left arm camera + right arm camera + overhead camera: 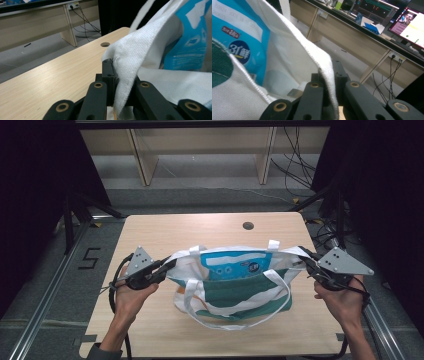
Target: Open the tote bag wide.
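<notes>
A white and green tote bag (235, 292) sits in the middle of the table, its mouth stretched wide between my two grippers. A blue and white package (237, 266) stands inside it. My left gripper (167, 266) is shut on the bag's left rim (125, 75), with white fabric pinched between the black jaws. At the other end my right gripper (306, 260) is shut on the bag's right rim (324, 72). The package (239, 42) lies close to the right jaws, inside the bag. White handles (240, 317) hang loose over the front of the bag.
The wooden table (200, 232) has a round cable hole (248, 225) at the back. Beyond its far edge stand wooden shelf legs (142, 160) and loose cables (295, 170). A desk with monitors (407, 22) runs behind the right gripper.
</notes>
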{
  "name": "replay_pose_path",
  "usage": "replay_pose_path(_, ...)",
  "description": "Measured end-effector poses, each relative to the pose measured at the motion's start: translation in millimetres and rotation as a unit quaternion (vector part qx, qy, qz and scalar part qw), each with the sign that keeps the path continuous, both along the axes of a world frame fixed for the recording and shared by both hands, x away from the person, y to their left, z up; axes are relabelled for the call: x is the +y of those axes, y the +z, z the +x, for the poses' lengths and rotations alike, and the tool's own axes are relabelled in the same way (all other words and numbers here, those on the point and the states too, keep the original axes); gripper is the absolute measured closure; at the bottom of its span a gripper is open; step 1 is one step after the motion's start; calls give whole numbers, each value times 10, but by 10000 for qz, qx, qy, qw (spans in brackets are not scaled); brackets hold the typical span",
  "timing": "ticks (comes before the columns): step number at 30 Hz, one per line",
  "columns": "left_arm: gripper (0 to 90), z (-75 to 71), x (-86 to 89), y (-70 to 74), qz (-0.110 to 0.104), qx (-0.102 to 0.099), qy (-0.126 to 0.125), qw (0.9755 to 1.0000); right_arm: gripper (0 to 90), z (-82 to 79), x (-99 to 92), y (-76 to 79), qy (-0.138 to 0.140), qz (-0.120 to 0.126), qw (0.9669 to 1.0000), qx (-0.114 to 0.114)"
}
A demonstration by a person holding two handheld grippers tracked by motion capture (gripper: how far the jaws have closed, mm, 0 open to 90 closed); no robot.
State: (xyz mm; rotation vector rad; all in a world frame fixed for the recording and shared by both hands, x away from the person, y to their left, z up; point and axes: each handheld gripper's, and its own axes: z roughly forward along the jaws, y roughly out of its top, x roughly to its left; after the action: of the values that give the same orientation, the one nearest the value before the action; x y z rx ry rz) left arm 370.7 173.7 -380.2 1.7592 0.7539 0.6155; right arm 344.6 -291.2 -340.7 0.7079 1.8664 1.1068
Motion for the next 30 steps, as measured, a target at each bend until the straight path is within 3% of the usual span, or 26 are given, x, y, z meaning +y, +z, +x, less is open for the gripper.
replay_pose_path(2,839,64,11,-15,-269,56,19,9996,884,76,-10,-48,6,300,9996,-5)
replay_pose_path(4,839,101,7,6,-445,69,42,9990,884,122,-9,-73,-26,351,9993,87)
replay_pose_path(7,846,122,3,114,-543,-106,98,9984,883,97,7,-6,-37,353,9994,55)
replay_pose_path(10,846,138,-8,201,-544,-242,63,9982,883,143,-22,0,-11,658,9977,168)
replay_pose_path(12,846,140,-30,195,-562,-190,67,9982,882,177,-38,-25,-7,854,9960,255)
replay_pose_path(14,847,167,-37,152,-577,-98,103,9982,882,194,-55,-33,31,898,9954,324)
replay_pose_path(17,847,228,-33,80,-519,-3,121,9986,880,192,-47,-30,-6,897,9954,340)
replay_pose_path(20,845,280,-37,-24,-735,284,90,9968,879,216,-37,-42,-49,896,9949,453)
replay_pose_path(23,844,302,-83,-90,-505,408,83,9979,879,247,-4,-47,-107,884,9949,480)
replay_pose_path(25,840,312,-103,-154,-484,508,48,9975,879,276,0,-68,-163,714,9959,538)
replay_pose_path(26,840,321,-123,-196,-478,568,25,9972,879,273,6,-82,-206,745,9955,554)
replay_pose_path(28,842,332,-168,-254,-332,598,-1,9977,880,288,-12,-112,-244,591,9960,621)
replay_pose_path(30,843,330,-231,-322,-284,682,-87,9972,880,306,-22,-193,-331,446,9948,853)
